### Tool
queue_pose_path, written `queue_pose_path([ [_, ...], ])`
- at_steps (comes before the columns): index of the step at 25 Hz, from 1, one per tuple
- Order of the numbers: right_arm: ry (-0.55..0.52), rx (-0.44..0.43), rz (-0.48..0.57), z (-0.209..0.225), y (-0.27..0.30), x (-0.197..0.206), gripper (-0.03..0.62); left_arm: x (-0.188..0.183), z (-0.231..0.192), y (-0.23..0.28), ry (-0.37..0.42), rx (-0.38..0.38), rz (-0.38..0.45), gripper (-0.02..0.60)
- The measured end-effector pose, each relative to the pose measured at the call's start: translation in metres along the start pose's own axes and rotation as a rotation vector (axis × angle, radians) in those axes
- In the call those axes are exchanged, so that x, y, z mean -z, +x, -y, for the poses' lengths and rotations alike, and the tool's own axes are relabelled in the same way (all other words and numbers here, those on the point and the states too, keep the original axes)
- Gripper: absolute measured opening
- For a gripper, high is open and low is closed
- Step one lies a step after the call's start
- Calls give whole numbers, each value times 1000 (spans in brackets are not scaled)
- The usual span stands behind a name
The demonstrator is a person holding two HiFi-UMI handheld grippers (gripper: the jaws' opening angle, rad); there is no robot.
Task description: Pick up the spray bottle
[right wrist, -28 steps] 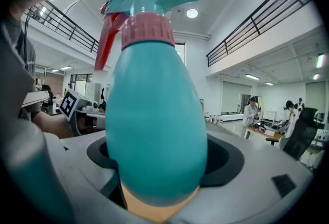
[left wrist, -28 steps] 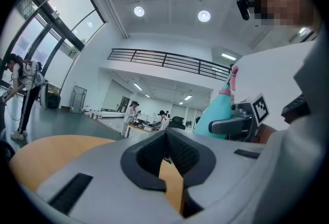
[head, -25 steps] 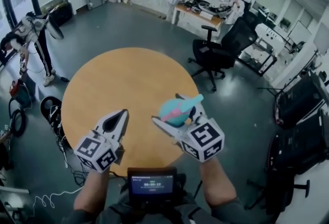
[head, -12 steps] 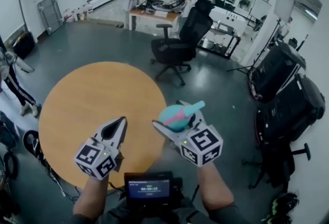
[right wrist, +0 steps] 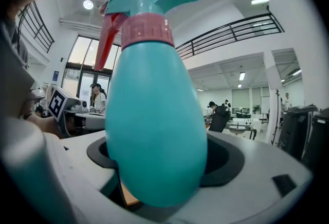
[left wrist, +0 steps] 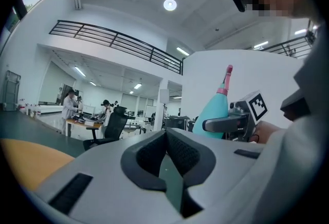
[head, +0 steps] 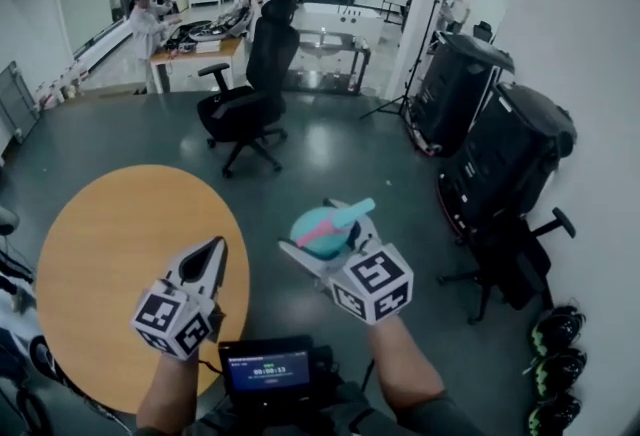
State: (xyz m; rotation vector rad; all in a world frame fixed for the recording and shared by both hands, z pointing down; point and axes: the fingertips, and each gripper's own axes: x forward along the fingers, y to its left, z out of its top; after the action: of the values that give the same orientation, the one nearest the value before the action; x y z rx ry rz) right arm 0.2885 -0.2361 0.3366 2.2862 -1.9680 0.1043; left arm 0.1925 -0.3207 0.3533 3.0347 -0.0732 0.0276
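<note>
bottle: spray bottle (head: pixel 320 222) upright, held off the round table (head: pixel 110 264), over the floor | right gripper (head: pixel 312 246): jaws wide, clamped round the bottle's belly to carry it | left gripper (head: pixel 208 254): clenched, empty, not needed | pickup looks done
</note>
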Motion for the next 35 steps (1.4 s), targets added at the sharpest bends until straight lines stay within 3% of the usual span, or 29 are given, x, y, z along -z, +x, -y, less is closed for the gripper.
queue_pose_path([
  [7, 26, 169, 11, 66, -46, 8, 442, -8, 39, 55, 69, 116, 0, -5],
  [17, 50, 352, -47, 110, -80, 31, 442, 7, 59, 102, 61, 224, -62, -5],
  [35, 64, 394, -65, 98, -64, 33, 439, 5, 23, 96, 7, 221, -68, -5],
])
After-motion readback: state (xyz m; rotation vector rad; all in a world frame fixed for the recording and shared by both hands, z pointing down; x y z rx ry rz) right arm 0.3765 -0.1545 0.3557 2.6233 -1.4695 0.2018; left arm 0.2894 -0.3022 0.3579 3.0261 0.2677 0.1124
